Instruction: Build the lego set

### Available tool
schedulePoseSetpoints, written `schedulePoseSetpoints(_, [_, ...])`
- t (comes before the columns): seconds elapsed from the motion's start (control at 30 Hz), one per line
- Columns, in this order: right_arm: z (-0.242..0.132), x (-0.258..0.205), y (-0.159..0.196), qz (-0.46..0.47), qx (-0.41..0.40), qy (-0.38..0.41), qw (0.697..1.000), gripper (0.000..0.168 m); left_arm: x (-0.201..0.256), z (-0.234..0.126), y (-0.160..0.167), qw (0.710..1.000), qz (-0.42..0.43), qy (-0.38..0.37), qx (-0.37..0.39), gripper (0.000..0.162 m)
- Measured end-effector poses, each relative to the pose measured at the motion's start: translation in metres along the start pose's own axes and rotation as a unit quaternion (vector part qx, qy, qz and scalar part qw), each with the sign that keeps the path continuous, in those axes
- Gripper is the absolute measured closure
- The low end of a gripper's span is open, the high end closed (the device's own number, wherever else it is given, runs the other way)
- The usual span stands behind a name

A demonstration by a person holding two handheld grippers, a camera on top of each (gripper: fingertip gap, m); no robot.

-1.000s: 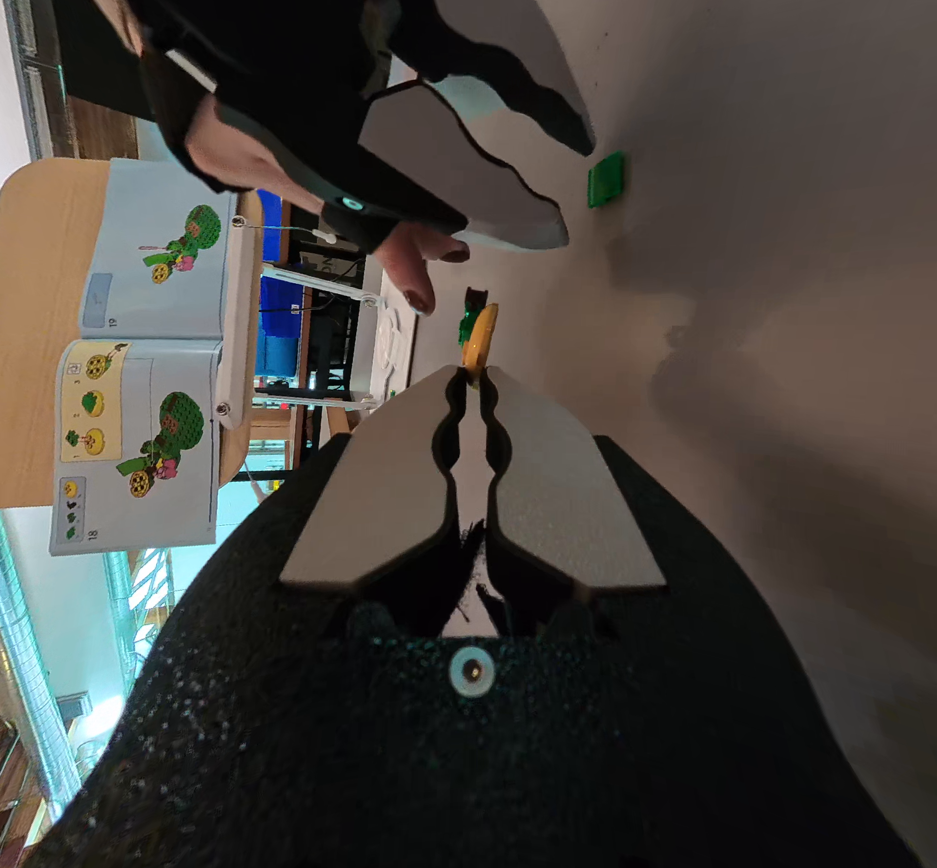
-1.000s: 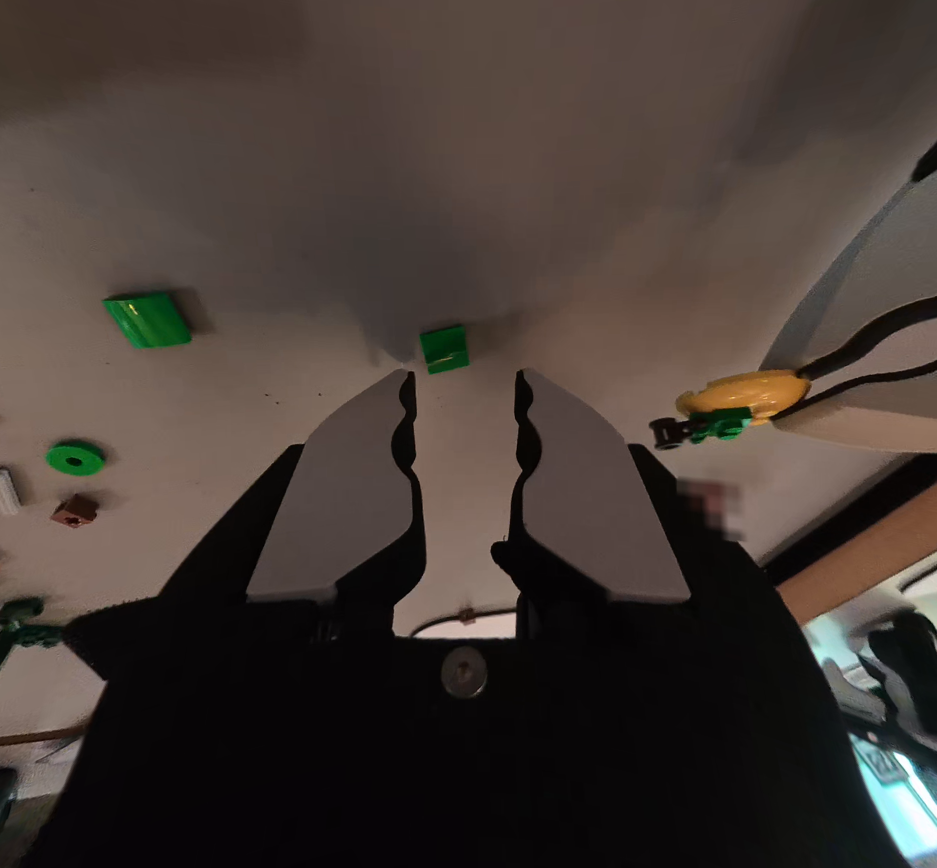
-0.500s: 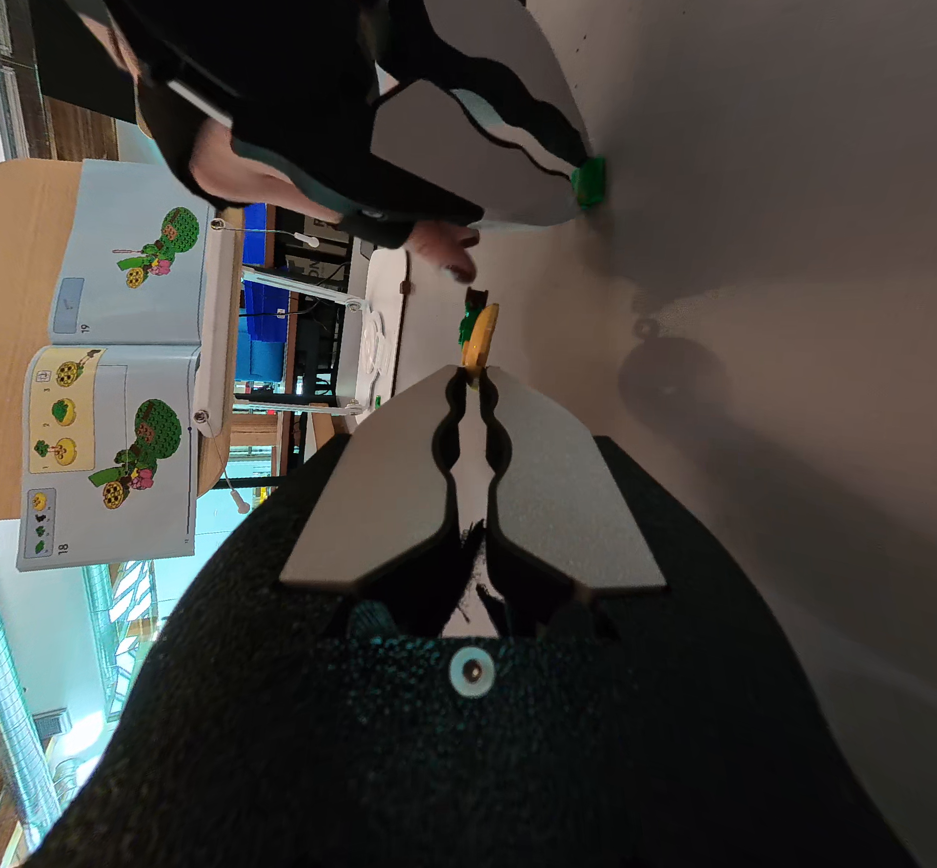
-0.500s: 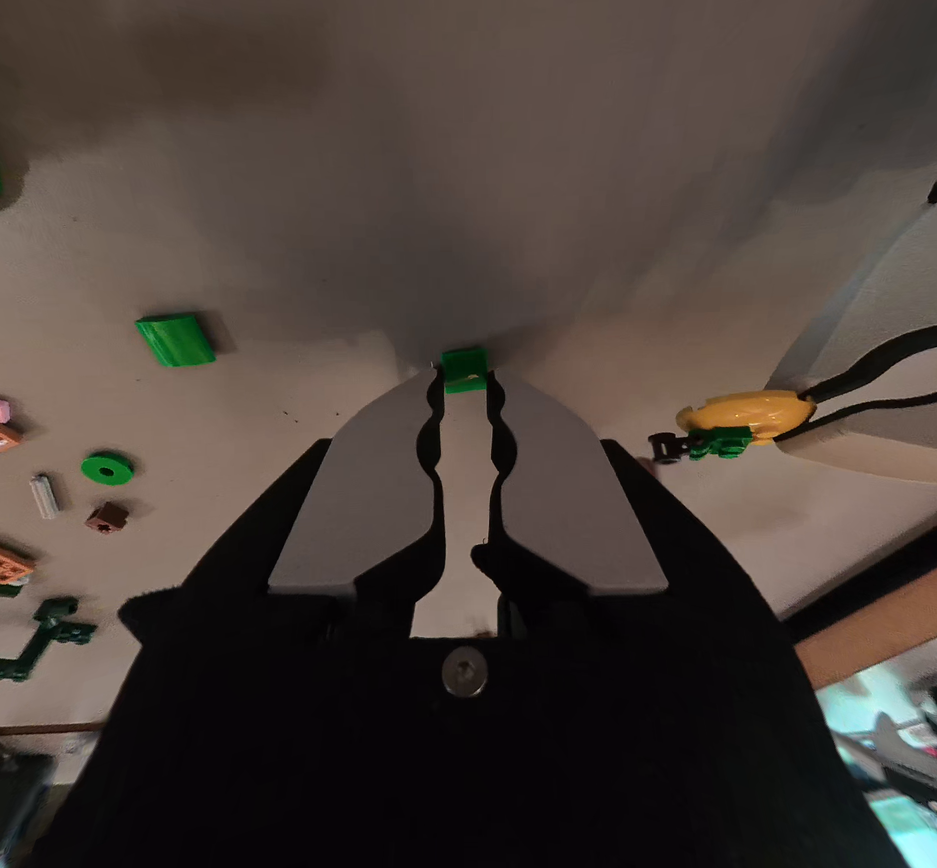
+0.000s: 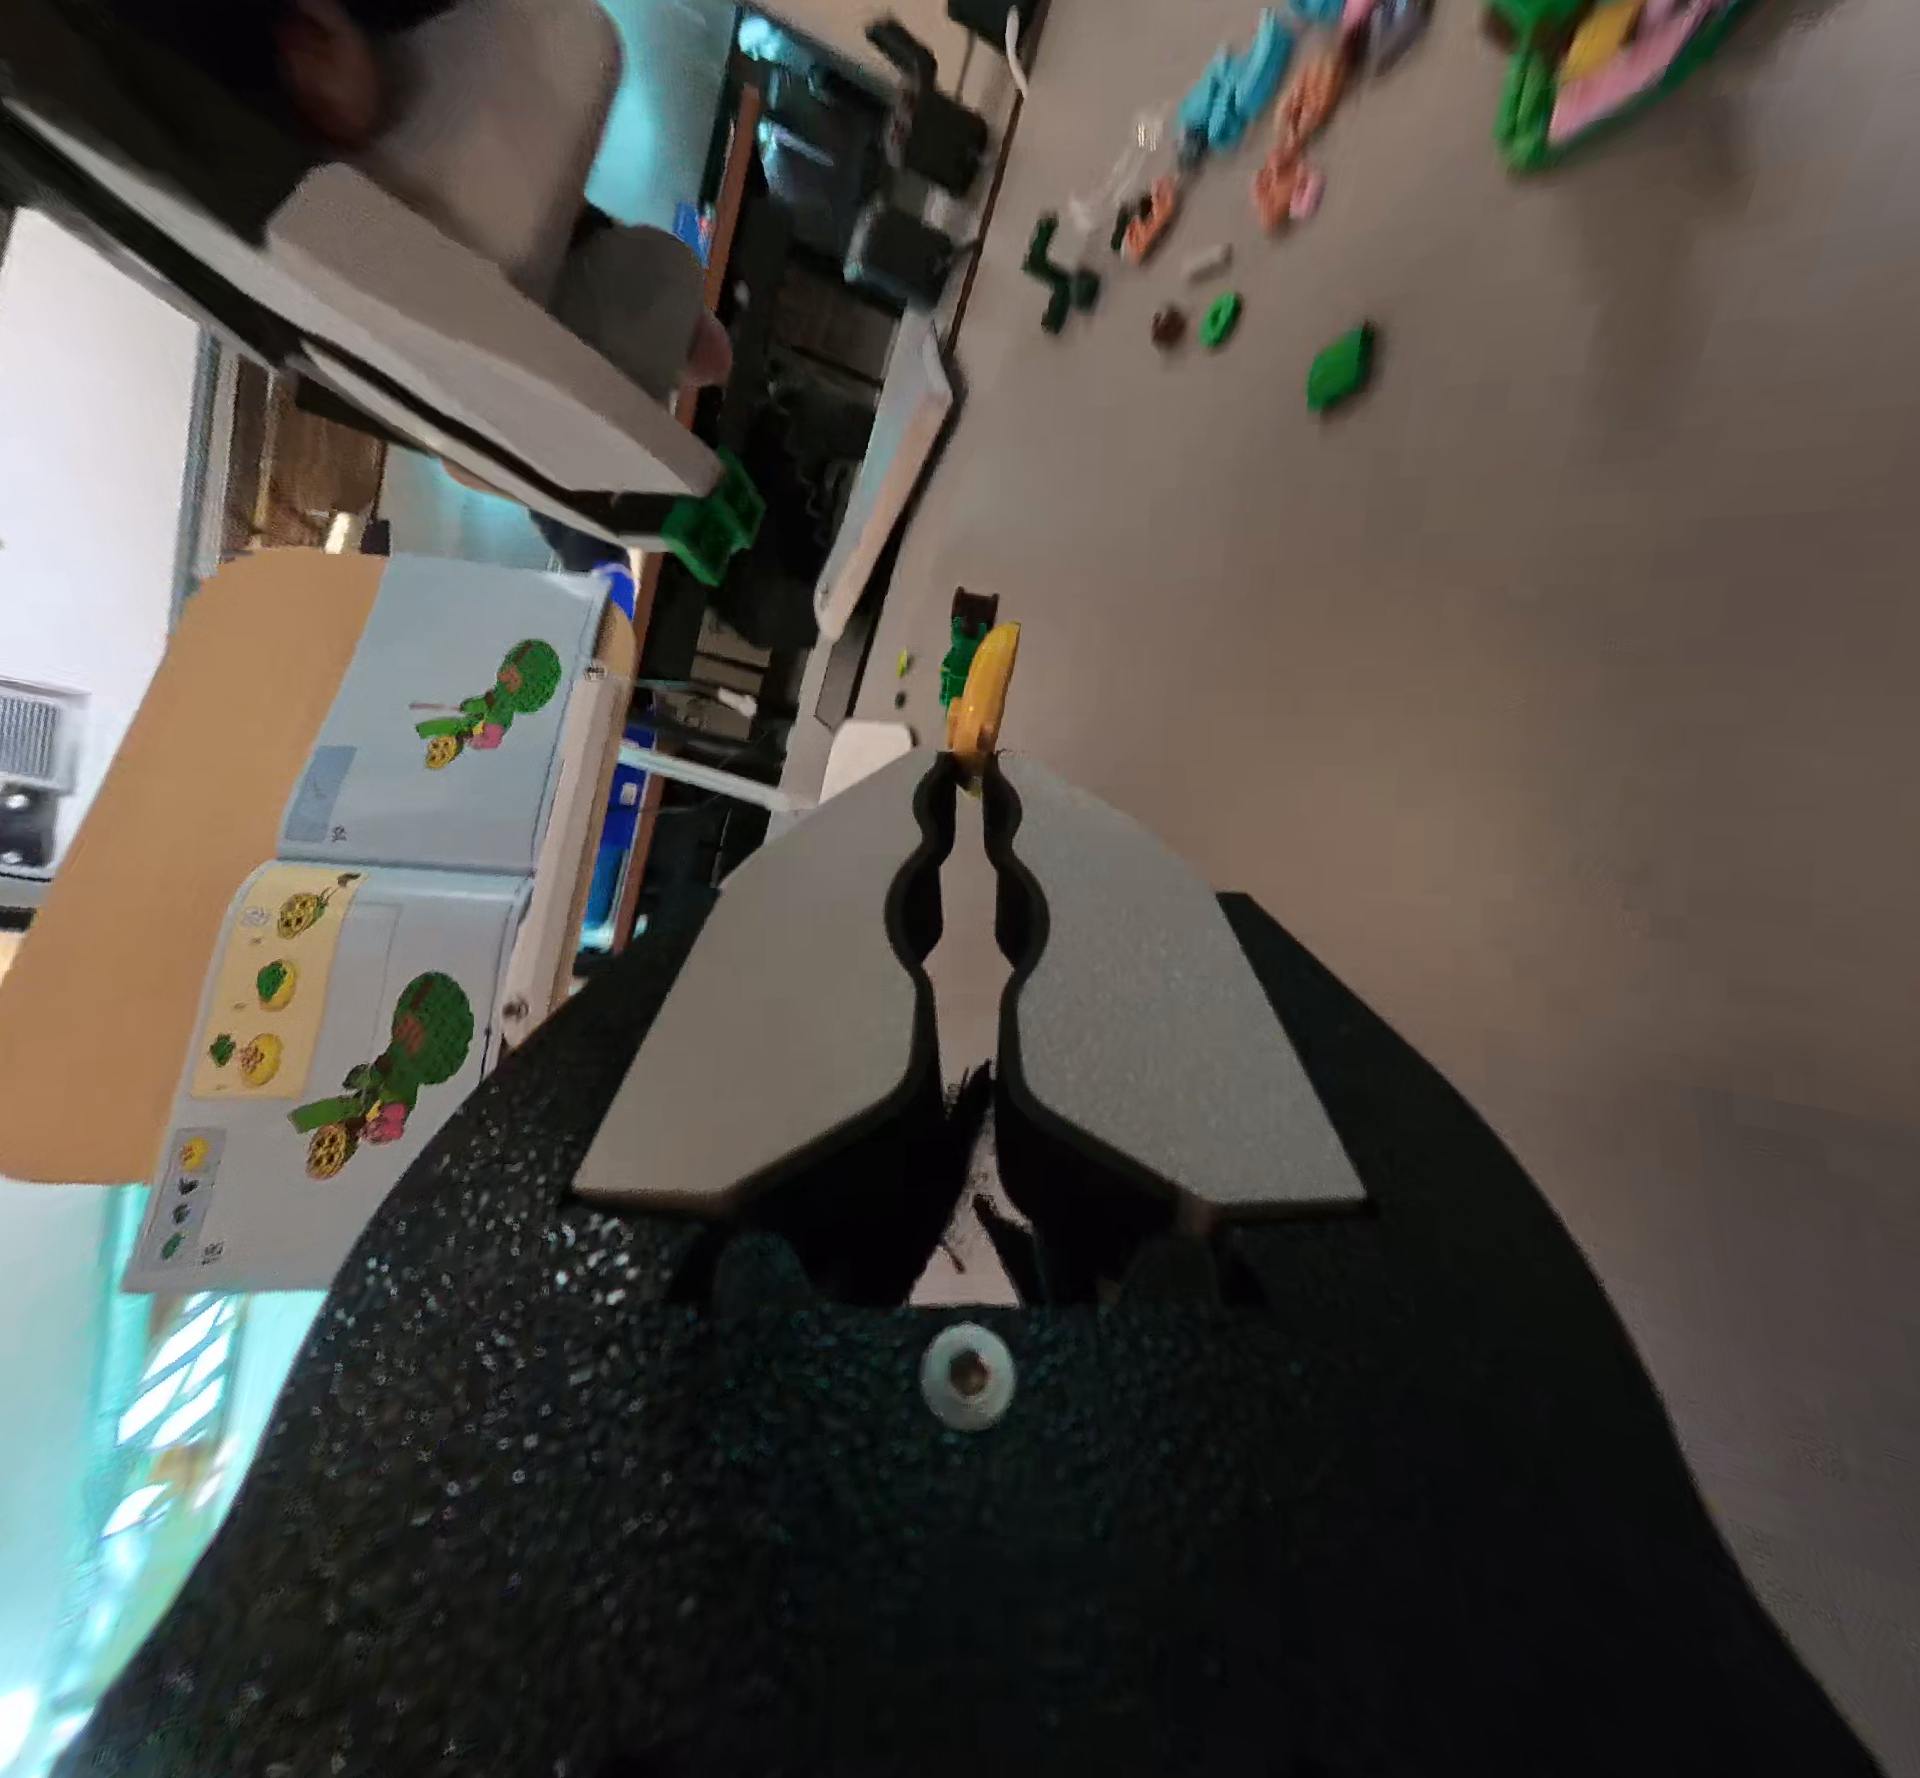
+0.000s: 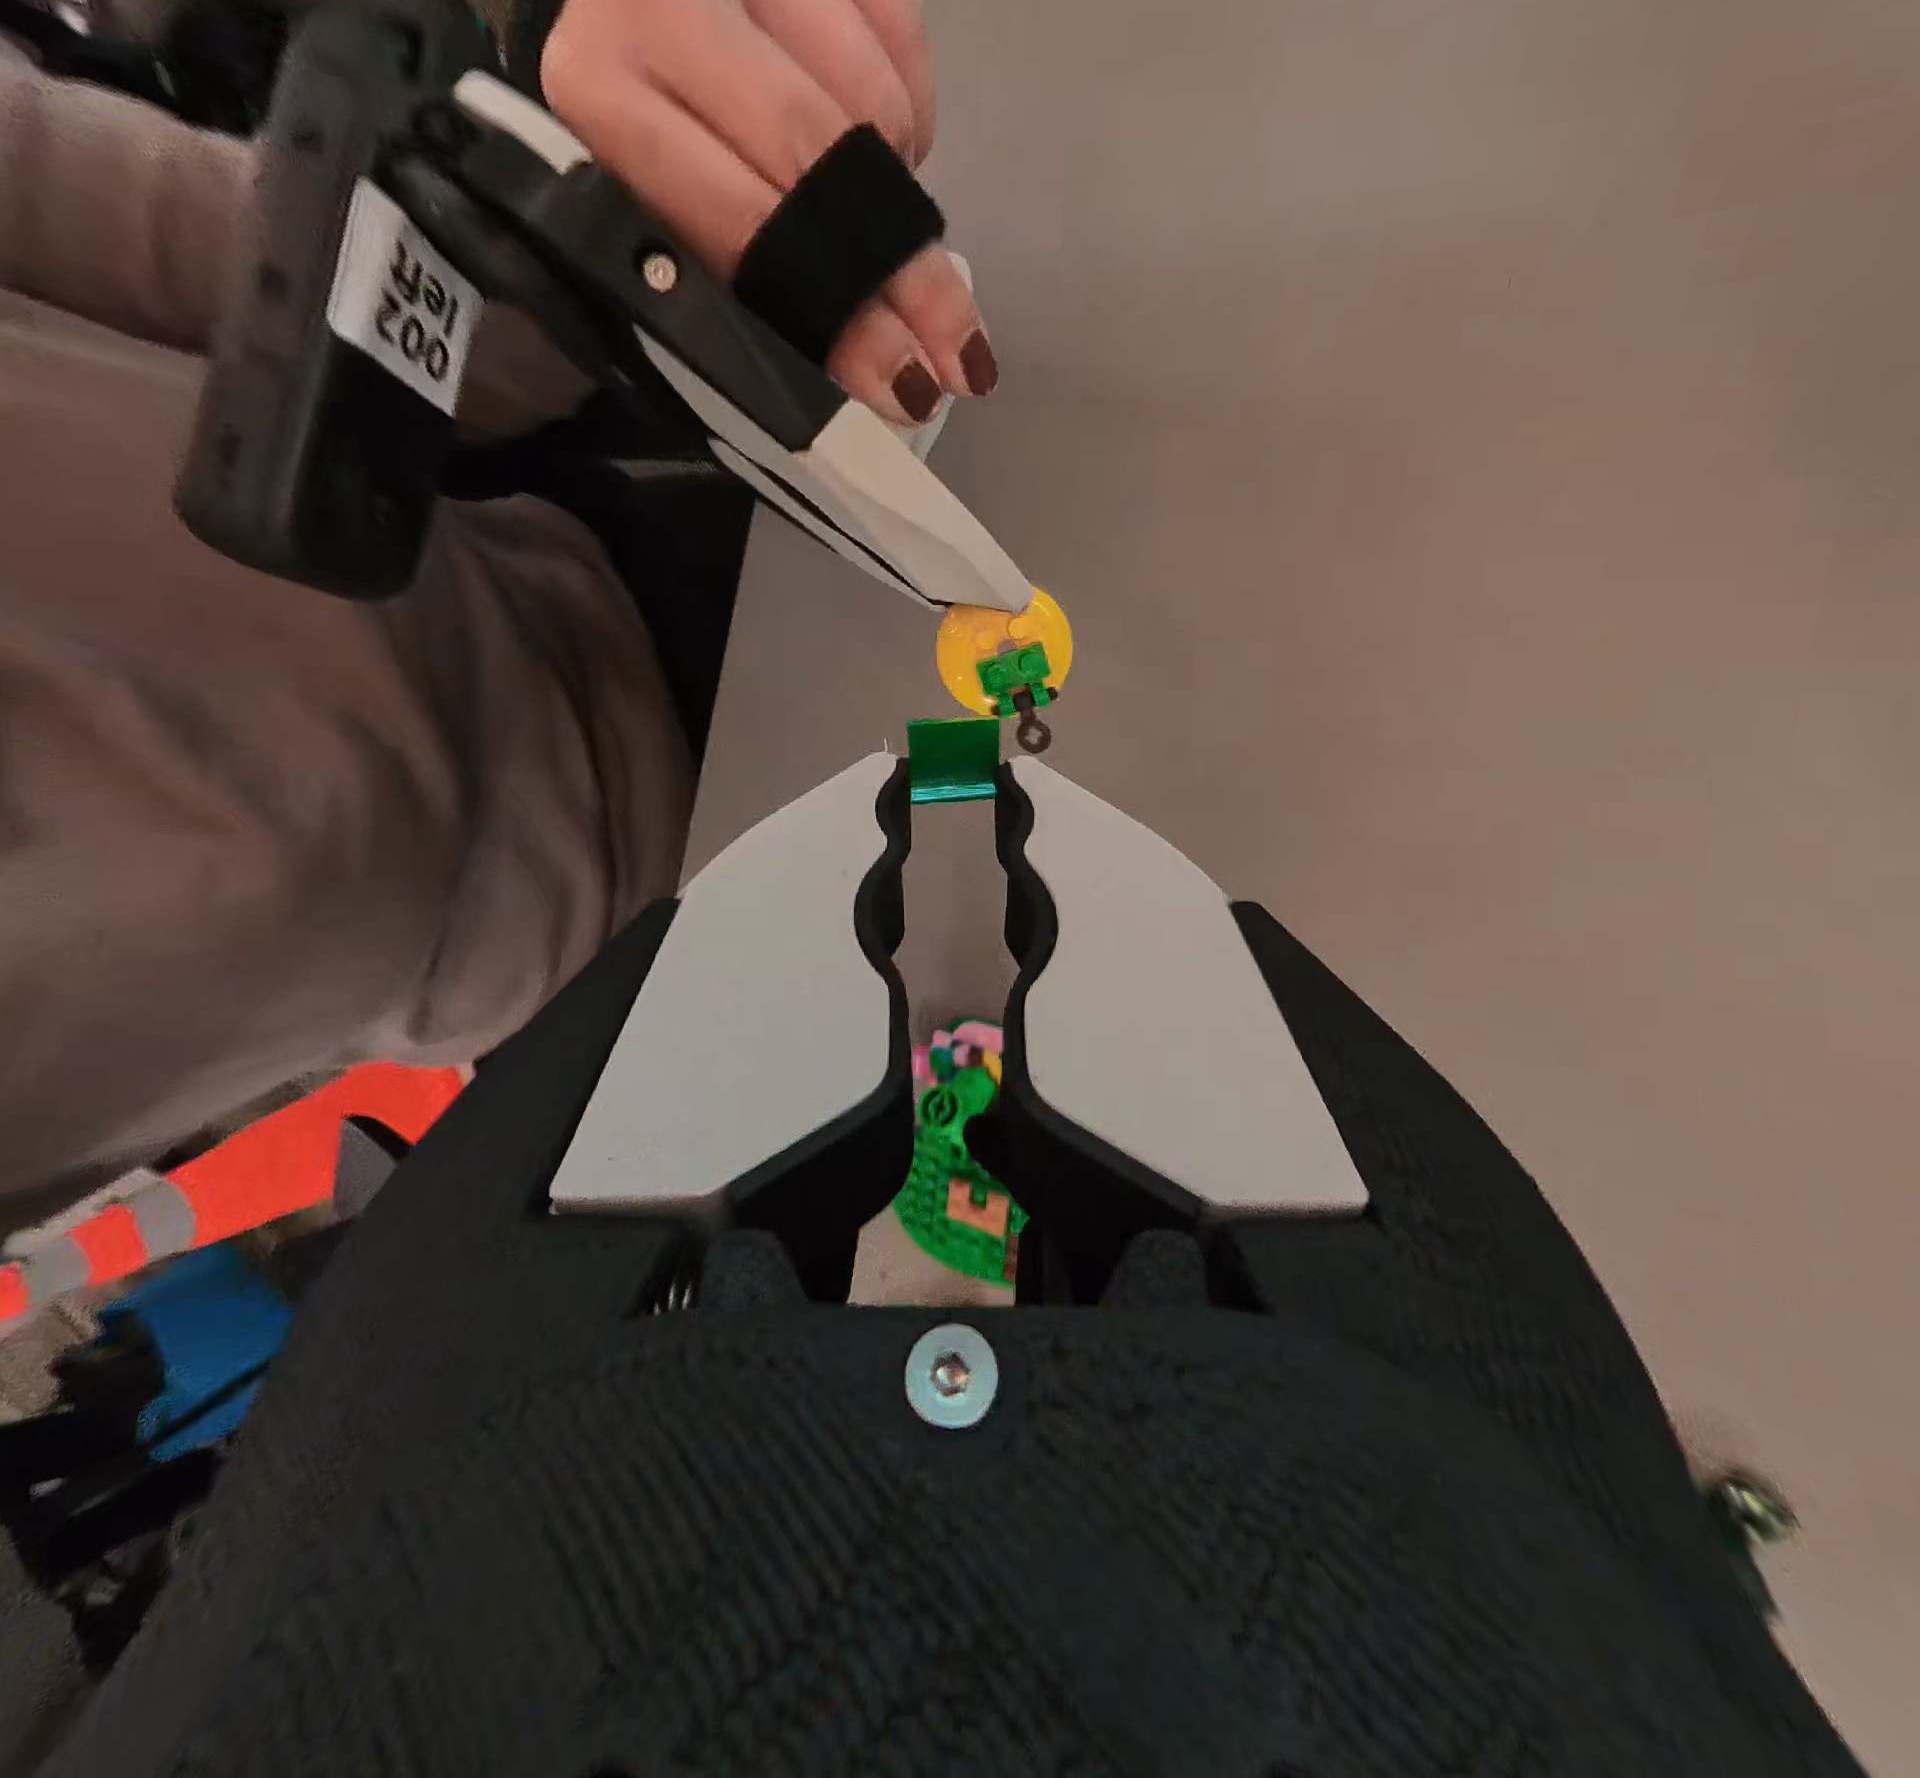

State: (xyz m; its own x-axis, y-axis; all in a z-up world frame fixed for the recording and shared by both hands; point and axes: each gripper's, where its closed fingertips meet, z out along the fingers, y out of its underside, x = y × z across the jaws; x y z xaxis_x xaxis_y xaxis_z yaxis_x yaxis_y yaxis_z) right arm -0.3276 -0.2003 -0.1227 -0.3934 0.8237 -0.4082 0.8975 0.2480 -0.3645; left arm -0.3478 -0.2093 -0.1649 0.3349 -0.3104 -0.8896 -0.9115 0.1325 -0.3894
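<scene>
green brick (image 6: 948,760) pinched at right hand-held gripper (image 6: 951,772) tips

Grey-brown tabletop (image 5: 1558,793), dark shelving (image 5: 821,294) beyond, bright window (image 5: 156,1416)

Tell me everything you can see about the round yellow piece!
The round yellow piece is a flat disc of shiny plastic with studs on its face. A small green part with a black ringed tip is clipped near its lower edge. The left gripper pinches its upper rim, holding it in the air, just beyond the green brick in the right gripper.
</scene>
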Motion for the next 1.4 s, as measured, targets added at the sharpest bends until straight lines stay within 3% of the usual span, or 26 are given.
schedulePoseSetpoints(0.13, [-0.008,-0.042,0.006,-0.014,-0.037,0.004,0.999,0.154,-0.013,-0.018,-0.042,0.998,-0.017,0.002,0.061,0.157])
schedulePoseSetpoints(0.27, [-0.018,-0.078,-0.005,-0.029,-0.023,0.013,0.999,0.154,-0.027,-0.037,-0.069,0.997,0.014,-0.011,0.070,0.157])
schedulePoseSetpoints(0.4, [-0.024,-0.088,-0.001,-0.056,-0.061,0.095,0.992,0.154,-0.037,-0.051,-0.085,0.996,0.041,-0.041,0.071,0.157])
schedulePoseSetpoints(0.7, [-0.030,-0.101,0.001,-0.075,-0.117,0.169,0.976,0.154,-0.052,-0.067,-0.100,0.990,0.065,-0.092,0.088,0.157])
schedulePoseSetpoints(1.07, [-0.029,-0.105,-0.001,-0.093,-0.156,0.197,0.963,0.154,-0.055,-0.071,-0.101,0.988,0.081,-0.104,0.086,0.158])
schedulePoseSetpoints(1.4, [-0.031,-0.107,-0.006,-0.056,-0.133,0.156,0.977,0.154,-0.058,-0.075,-0.104,0.987,0.068,-0.105,0.101,0.158])
